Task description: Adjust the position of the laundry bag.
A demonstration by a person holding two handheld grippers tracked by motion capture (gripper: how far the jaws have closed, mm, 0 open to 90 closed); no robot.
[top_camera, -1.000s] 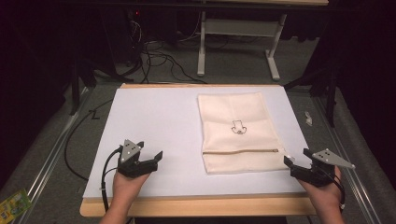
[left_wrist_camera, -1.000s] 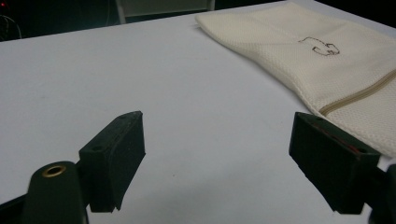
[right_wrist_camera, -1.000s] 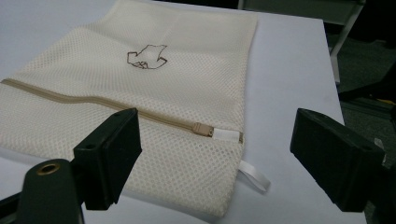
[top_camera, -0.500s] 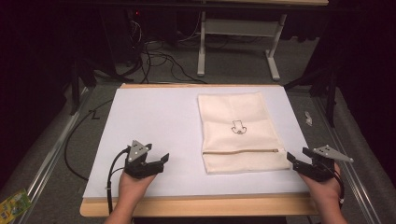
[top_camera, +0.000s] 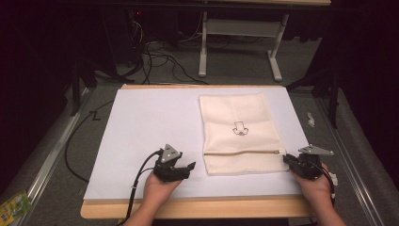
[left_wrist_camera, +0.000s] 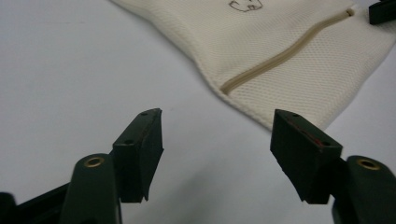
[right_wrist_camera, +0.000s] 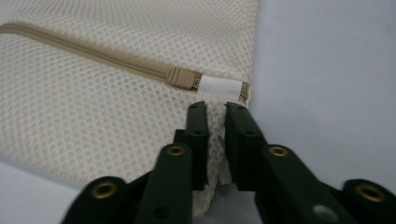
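A cream mesh bag [top_camera: 237, 134] with a tan zipper [top_camera: 242, 152] lies flat on the white sheet [top_camera: 146, 127]. My right gripper [top_camera: 287, 160] is at the bag's right edge, just below the zipper's end. In the right gripper view its jaws [right_wrist_camera: 216, 109] have just closed and pinch a fold of the mesh [right_wrist_camera: 93, 102] beneath the zipper pull [right_wrist_camera: 184, 78]. My left gripper [top_camera: 188, 168] hovers over bare sheet left of the bag's near left corner. Its jaws [left_wrist_camera: 217, 126] have just been closing but stand apart with nothing between them; the bag [left_wrist_camera: 280, 51] lies ahead.
The sheet covers a wooden table [top_camera: 197, 209]. Cables [top_camera: 155, 56] and a metal table frame [top_camera: 240, 33] stand on the floor behind. A green packet [top_camera: 14, 207] lies at the bottom left, and a small white scrap [top_camera: 310, 118] on the floor at right.
My left gripper has slid right toward the bag's near left corner. The right gripper has dropped onto the bag's right edge and shut on the mesh.
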